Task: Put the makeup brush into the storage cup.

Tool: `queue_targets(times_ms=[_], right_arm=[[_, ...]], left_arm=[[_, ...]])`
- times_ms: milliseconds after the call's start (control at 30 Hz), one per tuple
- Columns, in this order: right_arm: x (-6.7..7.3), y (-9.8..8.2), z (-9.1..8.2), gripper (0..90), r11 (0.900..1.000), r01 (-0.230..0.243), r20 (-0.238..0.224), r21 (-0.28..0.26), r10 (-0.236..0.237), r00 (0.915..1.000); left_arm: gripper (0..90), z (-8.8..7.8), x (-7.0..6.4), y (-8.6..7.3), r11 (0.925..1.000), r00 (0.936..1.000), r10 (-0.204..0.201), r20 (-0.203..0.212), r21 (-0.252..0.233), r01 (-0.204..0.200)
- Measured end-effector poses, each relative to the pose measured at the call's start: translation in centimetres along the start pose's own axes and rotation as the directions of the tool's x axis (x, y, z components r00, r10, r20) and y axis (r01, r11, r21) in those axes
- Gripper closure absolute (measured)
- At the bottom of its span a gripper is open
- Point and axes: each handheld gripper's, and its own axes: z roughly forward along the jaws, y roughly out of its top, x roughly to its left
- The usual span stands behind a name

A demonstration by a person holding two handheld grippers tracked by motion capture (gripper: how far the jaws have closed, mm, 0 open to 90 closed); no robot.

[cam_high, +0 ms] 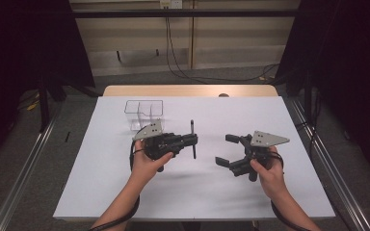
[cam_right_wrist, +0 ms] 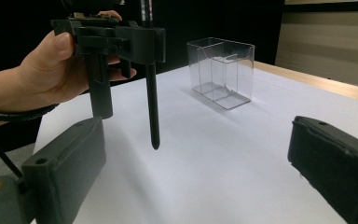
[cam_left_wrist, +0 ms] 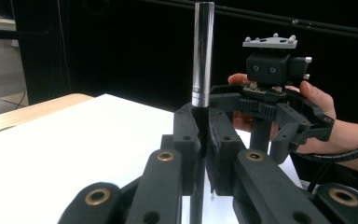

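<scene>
Clamped tight, the left gripper point(cam_high: 193, 140), fingers point(cam_left_wrist: 186, 140) pressed together on the pen point(cam_high: 192, 139) about midway along its length. Pinched between the two pads point(cam_left_wrist: 221, 140) in the left gripper view, with the silver cap end standing straight up above the fingertips and the dark barrel dropping down below them. Seen from the right gripper view: the pen point(cam_right_wrist: 152, 102) hanging upright, dark tapered tip pointing down at the table point(cam_right_wrist: 223, 158), clear of the surface with a faint shadow under it. In the high view, a thin dark line crossing the left gripper's tips, over the middle of the white table point(cam_high: 125, 192).

Over to the right gripper point(cam_high: 226, 150): fingers point(cam_right_wrist: 67, 163) spread wide apart, nothing between them, just bare white table in the gap. Well apart from the pen, facing it across the table. Visible too from the left gripper view, right gripper point(cam_left_wrist: 279, 126) beyond the pen, held in a hand point(cam_left_wrist: 321, 116), fingers splayed.

Farther out, a clear plastic box point(cam_high: 144, 114) with compartments, standing on the table behind the left gripper, near its grey plate point(cam_high: 150, 129), apart from the pen. Same clear box point(cam_right_wrist: 221, 72) upright toward the far edge in the right gripper view.
</scene>
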Motion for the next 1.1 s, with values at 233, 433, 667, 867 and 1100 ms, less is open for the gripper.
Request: queue_targets(times_ms=[233,433,667,867,1100], right_arm=[[-0.2,-0.2,-1.0,3.8,1.000,-0.002,0.020,0.003,0.002,0.9998],[-0.5,-0.4,-1.8,3.8,1.000,-0.003,0.035,0.002,0.003,0.9994],[-0.7,-0.6,-2.4,3.8,1.000,-0.002,0.048,0.002,0.002,0.9988],[-0.8,-0.8,-2.8,3.8,1.000,-0.005,0.061,-0.002,0.005,0.9981],[-1.0,-1.2,-3.3,3.8,1.000,-0.007,0.075,-0.004,0.007,0.9971]], left_arm=[[83.7,-0.3,0.3,0.1,1.0000,0.9998,0.000,-0.019,0.003,0.000],[83.7,-0.8,0.8,0.3,1.0000,0.9992,0.001,-0.040,0.003,-0.001],[83.7,-1.3,1.3,0.5,1.0000,0.9983,-0.001,-0.058,-0.005,0.001],[83.7,-1.7,1.7,0.5,1.0000,0.9972,-0.001,-0.075,-0.001,0.001],[83.7,-2.4,2.1,0.8,1.0000,0.9954,0.002,-0.096,-0.005,-0.003]])
